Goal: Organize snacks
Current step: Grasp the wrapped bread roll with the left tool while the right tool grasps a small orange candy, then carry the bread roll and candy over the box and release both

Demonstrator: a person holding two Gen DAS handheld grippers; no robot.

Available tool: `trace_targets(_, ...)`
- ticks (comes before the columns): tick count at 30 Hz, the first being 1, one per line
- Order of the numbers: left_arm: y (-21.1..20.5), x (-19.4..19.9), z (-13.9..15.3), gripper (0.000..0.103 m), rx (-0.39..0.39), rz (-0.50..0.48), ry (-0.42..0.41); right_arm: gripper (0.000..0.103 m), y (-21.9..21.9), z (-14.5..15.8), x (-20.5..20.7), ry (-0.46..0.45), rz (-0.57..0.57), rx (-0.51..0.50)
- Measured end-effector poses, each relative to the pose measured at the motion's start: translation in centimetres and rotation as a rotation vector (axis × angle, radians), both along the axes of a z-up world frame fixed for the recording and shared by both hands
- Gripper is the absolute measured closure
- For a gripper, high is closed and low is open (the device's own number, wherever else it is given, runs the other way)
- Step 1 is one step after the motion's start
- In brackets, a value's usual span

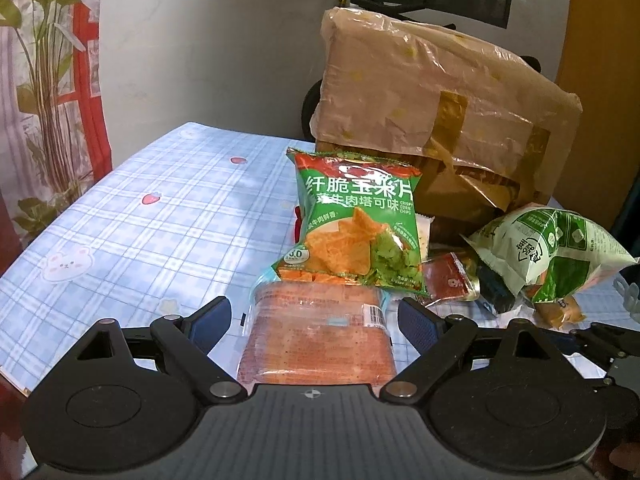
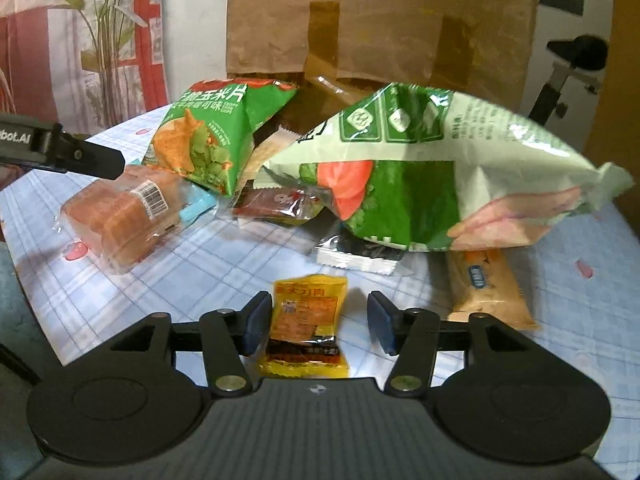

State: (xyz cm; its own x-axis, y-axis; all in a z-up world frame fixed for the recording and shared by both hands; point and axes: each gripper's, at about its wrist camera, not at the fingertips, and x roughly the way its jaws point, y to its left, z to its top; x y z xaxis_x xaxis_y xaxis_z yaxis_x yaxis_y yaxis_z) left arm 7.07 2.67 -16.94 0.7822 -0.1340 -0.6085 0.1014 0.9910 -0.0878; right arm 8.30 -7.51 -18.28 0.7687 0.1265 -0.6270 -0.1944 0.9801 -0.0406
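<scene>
My left gripper (image 1: 314, 320) is open, its fingers on either side of a clear-wrapped bread pack (image 1: 316, 336) lying on the table; the pack also shows in the right wrist view (image 2: 120, 212). A green corn chip bag (image 1: 356, 224) stands just behind it. My right gripper (image 2: 318, 320) is open around a small yellow snack packet (image 2: 306, 328) lying flat on the table. A large pale green bag (image 2: 432, 176) lies beyond it, also in the left wrist view (image 1: 552, 252). Small red (image 2: 280, 204), black-and-silver (image 2: 356, 256) and orange (image 2: 488, 292) packets lie among them.
A big brown paper bag (image 1: 440, 112) stands at the back of the blue checked tablecloth (image 1: 140, 216). A plant-print curtain (image 1: 44, 80) hangs at left. The left gripper's finger (image 2: 80, 156) reaches in at the left of the right wrist view.
</scene>
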Motion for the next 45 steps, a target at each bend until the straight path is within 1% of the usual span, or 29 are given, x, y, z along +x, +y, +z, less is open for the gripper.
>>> trace_targets(3,-0.4,0.1,-0.2,0.011,0.006,-0.009,0.008,0.048,-0.1,-0.3,0.0,0.009,-0.008,0.042)
trace_targets(5,-0.6,0.1,-0.4,0.011,0.015,-0.018,0.013,0.049,0.1,-0.4,-0.2,-0.003,0.0,0.035)
trace_targets(7,-0.8,0.1,-0.5,0.011,0.026,-0.021,0.016,0.053,0.2,-0.5,-0.2,-0.015,0.009,0.034)
trace_targets(8,-0.8,0.2,-0.5,0.011,0.028,-0.02,0.019,0.058,0.3,-0.5,-0.2,-0.023,0.015,0.034)
trace_targets(9,-0.8,0.3,-0.6,0.011,0.029,-0.018,0.023,0.061,0.3,-0.6,-0.3,-0.031,0.02,0.033)
trace_targets(14,-0.9,1.3,-1.3,0.011,0.029,-0.023,0.062,0.064,0.2,-0.8,-0.5,-0.047,0.027,0.048)
trace_targets(17,-1.5,2.1,-2.1,0.011,0.066,-0.017,0.077,0.064,0.2,-0.8,-0.5,-0.047,0.028,0.054)
trace_targets(19,-1.4,2.7,-2.7,0.011,0.053,-0.017,0.1,0.064,0.2,-0.9,-0.5,-0.05,0.028,0.052)
trace_targets(22,-1.6,2.8,-3.3,0.01,0.082,-0.015,0.093,0.064,0.1,-0.9,-0.7,-0.054,0.027,0.051)
trace_targets(23,-1.7,2.6,-3.3,0.012,0.094,-0.02,0.089,0.064,0.1,-1.0,-0.8,-0.055,0.026,0.052)
trace_targets(24,-1.8,2.4,-3.3,0.016,0.102,-0.025,0.082,0.064,0.1,-1.0,-0.8,-0.055,0.026,0.052)
trace_targets(27,-1.8,2.1,-2.9,0.024,0.111,-0.035,0.086,0.064,0.1,-0.9,-0.8,-0.053,0.022,0.054)
trace_targets(29,-1.7,1.7,-2.7,0.025,0.107,-0.04,0.098,0.065,0.1,-0.8,-0.8,-0.049,0.019,0.053)
trace_targets(34,-1.3,0.9,-2.1,0.025,0.062,-0.066,0.135,0.066,0.2,-0.4,-0.9,-0.035,0.018,0.054)
trace_targets(36,-1.1,0.5,-1.7,0.026,0.049,-0.069,0.125,0.066,0.3,-0.1,-1.0,-0.041,0.019,0.053)
trace_targets(40,-1.0,-0.6,-0.4,0.026,0.045,-0.066,0.072,0.066,0.5,0.5,-1.5,-0.061,0.02,0.051)
trace_targets(45,-1.6,-1.5,1.0,0.025,0.068,-0.081,-0.004,0.066,0.5,1.6,-2.1,-0.103,0.036,0.067)
